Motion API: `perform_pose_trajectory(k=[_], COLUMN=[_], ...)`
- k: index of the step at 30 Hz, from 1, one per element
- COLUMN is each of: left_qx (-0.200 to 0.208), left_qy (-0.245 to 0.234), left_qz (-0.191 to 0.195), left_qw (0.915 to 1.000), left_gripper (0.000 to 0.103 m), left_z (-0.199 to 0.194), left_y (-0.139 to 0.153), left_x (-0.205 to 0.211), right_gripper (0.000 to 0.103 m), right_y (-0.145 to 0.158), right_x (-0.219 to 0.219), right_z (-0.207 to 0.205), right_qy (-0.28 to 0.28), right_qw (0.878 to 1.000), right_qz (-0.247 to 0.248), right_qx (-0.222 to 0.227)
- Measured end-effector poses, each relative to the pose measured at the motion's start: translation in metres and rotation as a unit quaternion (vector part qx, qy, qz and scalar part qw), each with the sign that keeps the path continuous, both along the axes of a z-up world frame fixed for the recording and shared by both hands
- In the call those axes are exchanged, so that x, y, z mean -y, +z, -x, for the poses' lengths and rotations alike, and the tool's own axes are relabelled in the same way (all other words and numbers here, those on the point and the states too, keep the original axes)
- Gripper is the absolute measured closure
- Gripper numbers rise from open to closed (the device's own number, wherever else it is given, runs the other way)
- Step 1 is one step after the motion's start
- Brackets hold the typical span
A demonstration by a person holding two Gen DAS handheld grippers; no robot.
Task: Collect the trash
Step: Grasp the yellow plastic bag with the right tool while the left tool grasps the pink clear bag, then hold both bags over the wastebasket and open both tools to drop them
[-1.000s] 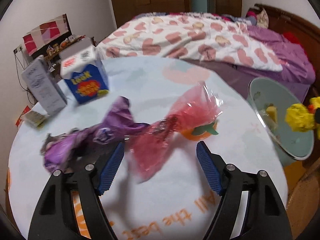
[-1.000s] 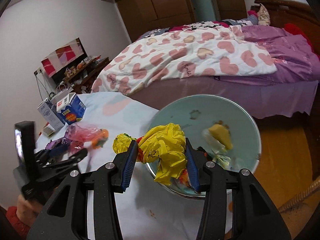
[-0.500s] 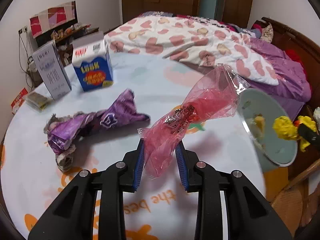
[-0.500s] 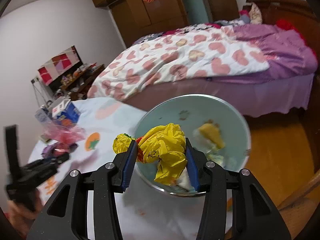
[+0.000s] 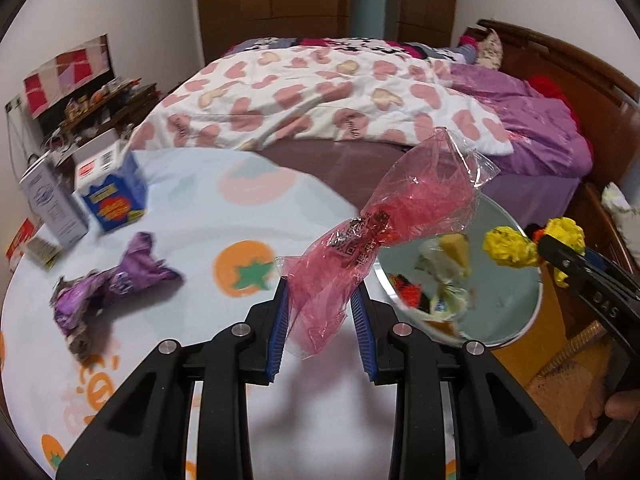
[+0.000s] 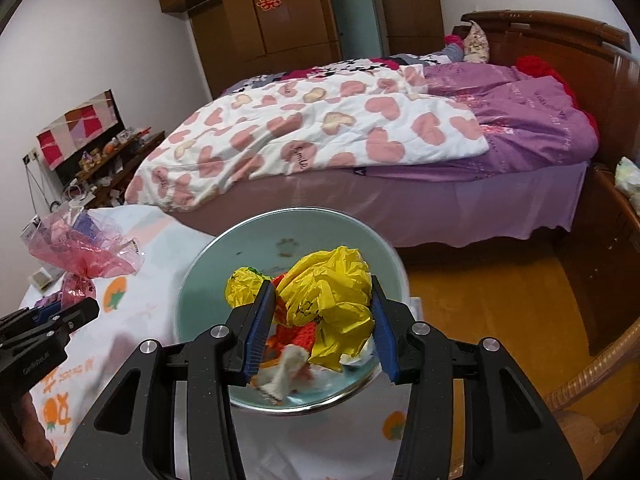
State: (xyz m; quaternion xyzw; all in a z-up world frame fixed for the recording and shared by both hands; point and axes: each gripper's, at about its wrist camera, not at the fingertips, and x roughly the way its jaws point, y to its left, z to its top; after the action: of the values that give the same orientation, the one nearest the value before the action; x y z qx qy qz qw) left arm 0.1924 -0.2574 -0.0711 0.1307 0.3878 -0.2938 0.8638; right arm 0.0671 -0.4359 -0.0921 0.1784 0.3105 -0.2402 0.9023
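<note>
At the far left of the desk (image 5: 192, 208), a round top under a pale cloth printed with orange fruit, stand a grey carton (image 5: 52, 204) and a blue-and-white carton (image 5: 114, 188), both box-shaped. Nearer, a crumpled purple foil wrapper (image 5: 108, 286) lies flat on the cloth, well apart from either claw. The left claw (image 5: 320, 320) is narrowed on a red cellophane wrapper (image 5: 380, 232), thin, glossy and creased, pinched at its lower end between the blue ribbed pads; the jaws closed on it within the last second, and its flared clear top rises clear of the desk toward the bin. To the right stands a round pale-green bin (image 6: 224, 256) with a metal rim, just beside the desk edge, holding mixed scraps. The right claw (image 6: 324, 312) grips a wrinkled yellow plastic bag (image 6: 328, 292) between its pads, directly above the bin's opening. Beyond lies a bed (image 6: 400, 128) with a heart-patterned quilt and purple cover.
</note>
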Motion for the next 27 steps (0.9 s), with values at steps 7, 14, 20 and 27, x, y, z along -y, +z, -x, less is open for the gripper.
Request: perform_pose_trajectory(k=[7,14,20,27], left_qx=[-0.008,-0.025,-0.032,-0.038], left_qy=[-0.022,-0.034,-0.033,-0.028], left_qz=[-0.021,-0.039,-0.054,-0.064], left_qw=[0.9995,0.9983,0.9975,0.9969], left_gripper=[0.072,0.072,0.072,0.072], left_z=[0.008,0.013,0.015,0.011], left_y=[-0.010,-0.027,-0.040,-0.049], left_x=[0.043,0.079,0.096,0.102], right_gripper=[0.057,0.057,0.056,0.056], right_y=[-0.006,-0.015,-0.024,-0.032], right_x=[0.015,0.029,0.037,0.042], right_z=[-0.001,-0.005,-0.012,-0.017], right_qy=[-0.008,-0.009,-0.006,-0.003], right_qw=[1.000,0.999,0.999,0.999], right_qz=[0.009,0.013,0.012,0.006], right_qx=[-0.015,-0.029,-0.041,-0.047])
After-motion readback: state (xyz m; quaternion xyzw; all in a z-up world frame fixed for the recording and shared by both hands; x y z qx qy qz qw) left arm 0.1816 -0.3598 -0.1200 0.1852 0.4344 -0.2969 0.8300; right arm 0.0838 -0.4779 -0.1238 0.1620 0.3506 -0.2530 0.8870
